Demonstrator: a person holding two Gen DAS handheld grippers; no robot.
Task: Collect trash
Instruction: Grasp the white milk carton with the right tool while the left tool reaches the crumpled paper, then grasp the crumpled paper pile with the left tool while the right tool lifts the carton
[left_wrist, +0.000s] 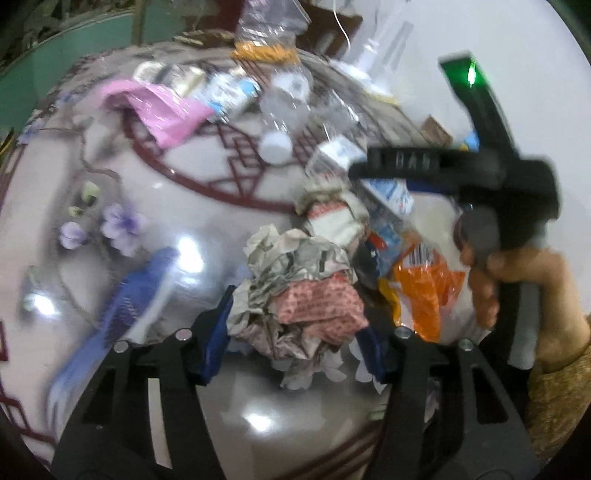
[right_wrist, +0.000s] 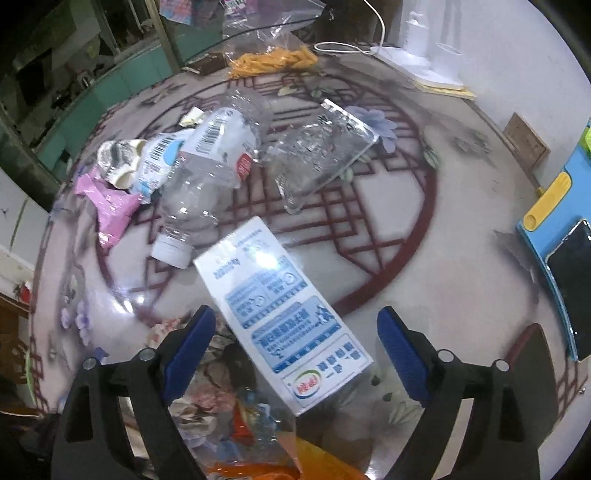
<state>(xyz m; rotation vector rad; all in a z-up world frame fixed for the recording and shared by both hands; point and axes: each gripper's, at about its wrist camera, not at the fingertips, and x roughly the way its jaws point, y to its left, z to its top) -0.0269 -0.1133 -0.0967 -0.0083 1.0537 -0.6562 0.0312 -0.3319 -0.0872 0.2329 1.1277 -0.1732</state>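
The left gripper (left_wrist: 295, 328) has its jaws closed on a crumpled grey-and-red wad of newspaper (left_wrist: 299, 295) near the desk's (left_wrist: 207, 221) front edge, among an orange plastic wrapper (left_wrist: 424, 291) and other scraps. The right gripper (right_wrist: 295, 358) stands wide open astride a white-and-blue milk carton (right_wrist: 280, 314), pads clear of it. Pickup is in hand; next, lift the wad clear, and close on the carton's narrow sides.
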